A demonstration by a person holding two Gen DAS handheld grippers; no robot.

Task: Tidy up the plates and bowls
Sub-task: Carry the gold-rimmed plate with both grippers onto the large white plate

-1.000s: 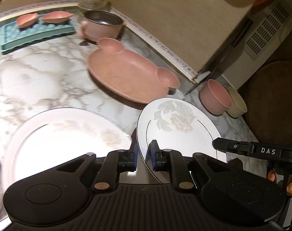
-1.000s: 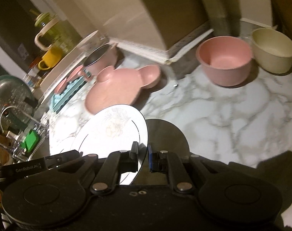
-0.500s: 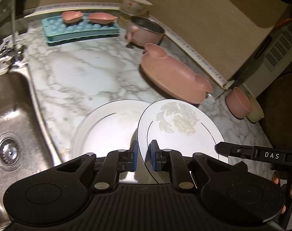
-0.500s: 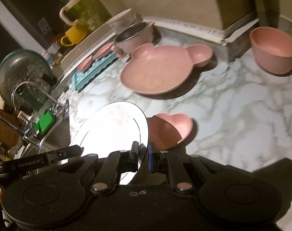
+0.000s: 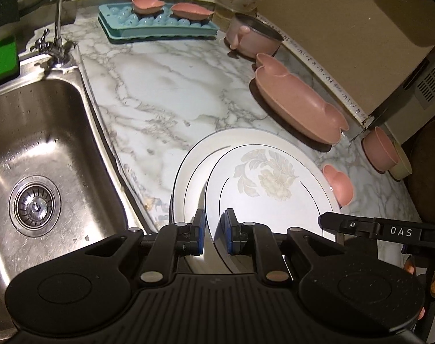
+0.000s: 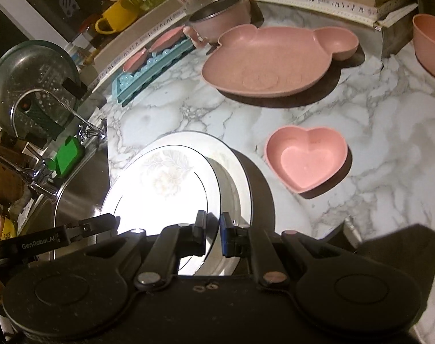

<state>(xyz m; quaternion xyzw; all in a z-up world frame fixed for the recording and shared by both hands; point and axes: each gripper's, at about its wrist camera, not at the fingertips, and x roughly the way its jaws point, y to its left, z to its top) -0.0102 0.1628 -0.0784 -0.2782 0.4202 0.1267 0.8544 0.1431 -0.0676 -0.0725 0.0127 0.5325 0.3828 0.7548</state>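
Left wrist view: the left hand-held gripper [image 5: 214, 236] is almost closed, and its blue pads pinch the near rim of the flower plate [image 5: 263, 183]. This white plate has a pale flower on it. It sits over a bigger white plate [image 5: 188, 172] on the marble tabletop [image 5: 165, 86]; I cannot tell if the two touch. The other hand-held gripper pokes in from the right at the same plate's rim. To the left is a steel sink [image 5: 45, 149] with only its drain showing, and a tap [image 5: 58, 14] behind it. At the back, a blue ice tray [image 5: 157, 25] has two small pink dishes [image 5: 148, 4] resting on top. Next to it stands a pink pot [image 5: 251, 40] with a steel inside. A pink mouse-ear plate [image 5: 300, 106] lies near the wall, with nothing on it. A pink bowl [image 5: 379, 149] and a cream bowl [image 5: 402, 163] stand side by side at the right.

Right wrist view: the right hand-held gripper [image 6: 213, 236] is almost closed too, and it pinches the flower plate's [image 6: 171, 177] rim on its side. The bigger white plate [image 6: 234, 172] shows beneath. A pink heart bowl [image 6: 306, 157] sits near the plates, apart from them, with nothing in it. The mouse-ear plate [image 6: 271, 60] is farther back. A yellow mug [image 6: 117, 18] stands on a ledge, and a green sponge [image 6: 69, 154] is by the tap.
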